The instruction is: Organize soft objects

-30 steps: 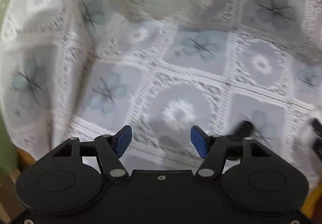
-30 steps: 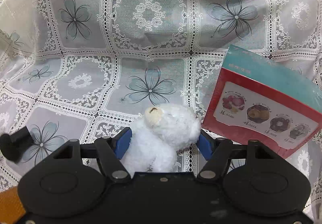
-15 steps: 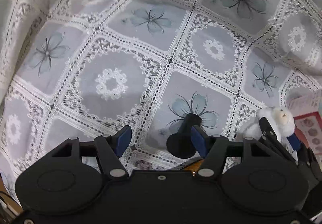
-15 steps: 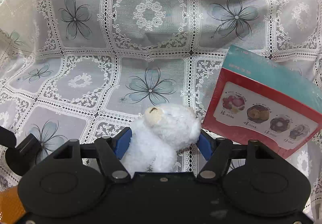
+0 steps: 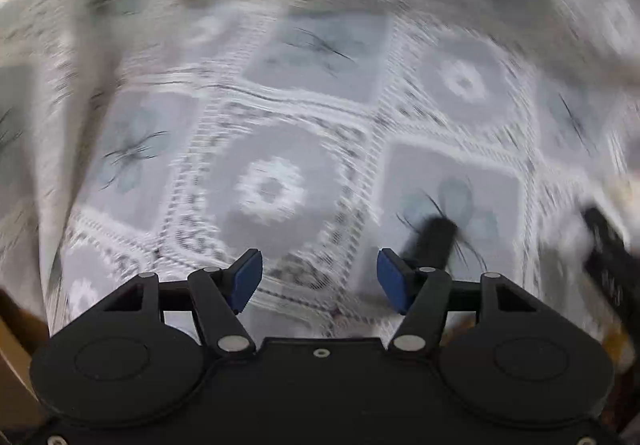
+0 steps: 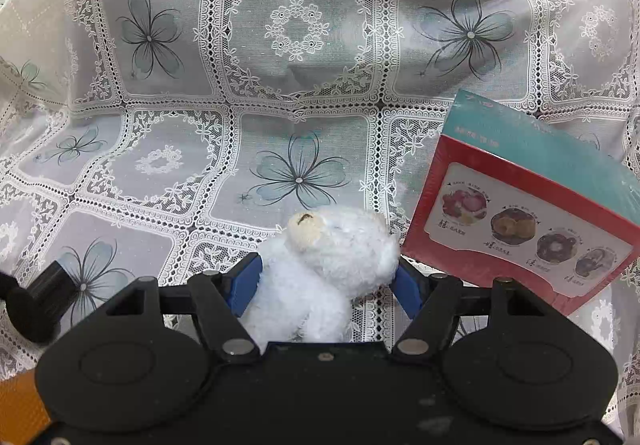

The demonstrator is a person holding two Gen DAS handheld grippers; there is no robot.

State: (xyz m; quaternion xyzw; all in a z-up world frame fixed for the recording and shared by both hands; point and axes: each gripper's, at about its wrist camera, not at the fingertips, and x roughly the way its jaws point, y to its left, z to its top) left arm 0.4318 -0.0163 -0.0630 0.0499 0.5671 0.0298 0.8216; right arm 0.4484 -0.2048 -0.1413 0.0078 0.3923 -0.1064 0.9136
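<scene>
Your right gripper (image 6: pixel 325 283) clamps the white plush bear (image 6: pixel 320 269) between its blue pads, bear's head tipped toward the R finger, just above the lace tablecloth (image 6: pixel 296 45). Red-and-teal box (image 6: pixel 528 213) sits just R of the bear, tilted. Your left gripper (image 5: pixel 320 279) has fingers spread w/ nothing between them; that view is blurred.

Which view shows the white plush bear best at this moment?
The right wrist view: the white plush bear sits sharp and central between the right gripper pads, which press into its fur. The left wrist view is motion-blurred; at most a whitish smear at its right edge could be the bear.
</scene>
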